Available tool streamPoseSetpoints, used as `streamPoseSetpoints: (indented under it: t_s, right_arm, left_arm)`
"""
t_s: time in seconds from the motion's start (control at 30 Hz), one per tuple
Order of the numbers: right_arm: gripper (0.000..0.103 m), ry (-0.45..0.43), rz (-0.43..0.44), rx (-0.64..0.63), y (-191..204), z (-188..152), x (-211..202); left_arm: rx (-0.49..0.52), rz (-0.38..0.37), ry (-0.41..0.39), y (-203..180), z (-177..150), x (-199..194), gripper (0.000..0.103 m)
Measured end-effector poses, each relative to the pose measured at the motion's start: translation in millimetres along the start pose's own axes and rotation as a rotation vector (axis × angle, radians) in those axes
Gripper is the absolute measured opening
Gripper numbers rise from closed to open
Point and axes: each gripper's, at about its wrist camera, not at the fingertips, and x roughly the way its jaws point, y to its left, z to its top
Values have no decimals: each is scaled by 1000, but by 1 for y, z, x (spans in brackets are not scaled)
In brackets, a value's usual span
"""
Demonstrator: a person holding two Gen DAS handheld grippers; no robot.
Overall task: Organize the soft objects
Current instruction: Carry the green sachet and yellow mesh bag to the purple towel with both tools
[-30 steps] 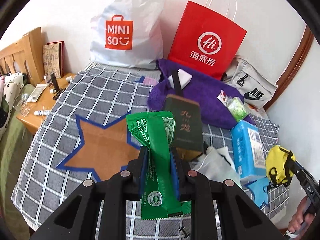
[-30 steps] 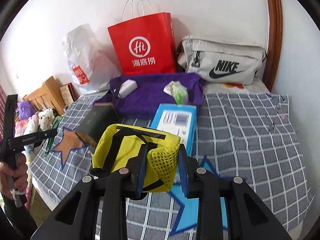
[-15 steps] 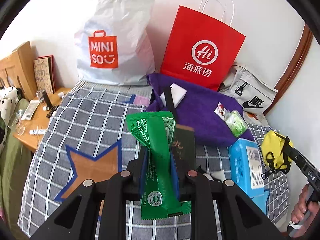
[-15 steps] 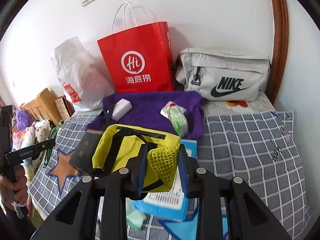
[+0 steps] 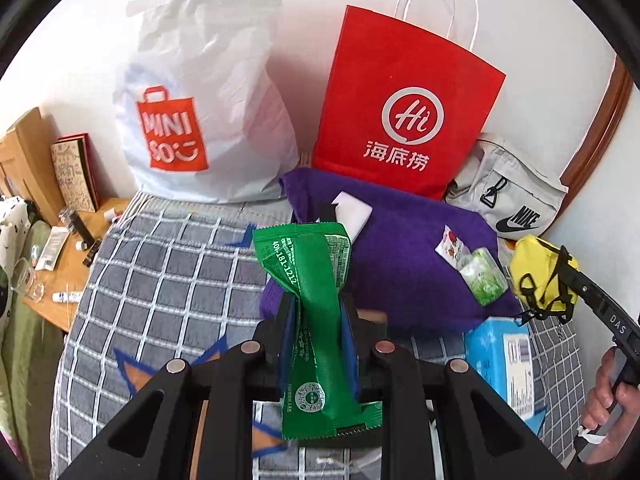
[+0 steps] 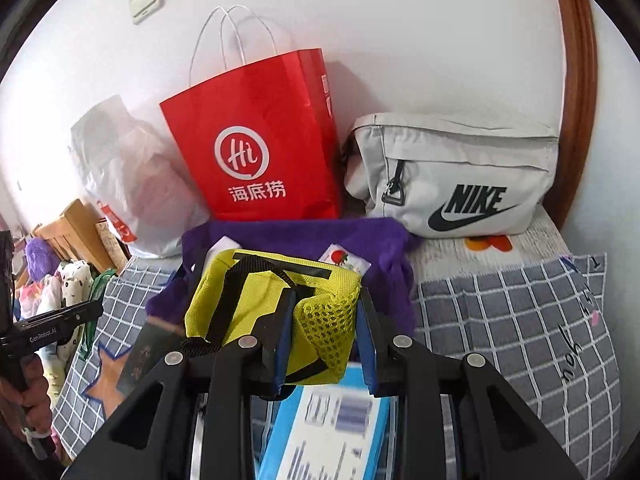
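Note:
My left gripper (image 5: 318, 312) is shut on a green foil packet (image 5: 316, 300), held upright above the checked bedspread (image 5: 160, 272). My right gripper (image 6: 325, 312) is shut on a yellow mesh pouch (image 6: 272, 296) with black straps; the same yellow pouch (image 5: 540, 272) shows at the right edge of the left wrist view. Ahead of both lies a purple cloth (image 5: 408, 248) with a white pack (image 5: 352, 212) and small snack packets (image 5: 480, 272) on it. A light blue tissue pack (image 6: 328, 428) lies under the right gripper.
Against the wall stand a white Miniso bag (image 5: 192, 120), a red paper bag (image 5: 404, 112) and a grey Nike pouch (image 6: 452, 176). A dark booklet (image 6: 148, 356) lies beside a brown star mark (image 6: 108, 384). A wooden side table (image 5: 72, 264) with small items stands left of the bed.
Both grippers have carried their loads forward toward the wall; the bags and purple cloth now loom larger and closer. The star mark and booklet have slid down under the left gripper.

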Motion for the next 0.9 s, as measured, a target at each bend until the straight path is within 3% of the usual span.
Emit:
streamPoseSetpoints:
  t_s: [0.43,0.9]
  right_arm:
    - [29,107,63,-44,13,14,73]
    - [29,219,46,-134,18,5,118]
  left_arm:
    - [-13,-43,19,-16,42,48,21]
    - [-15,-83,98,-24,60,115,21]
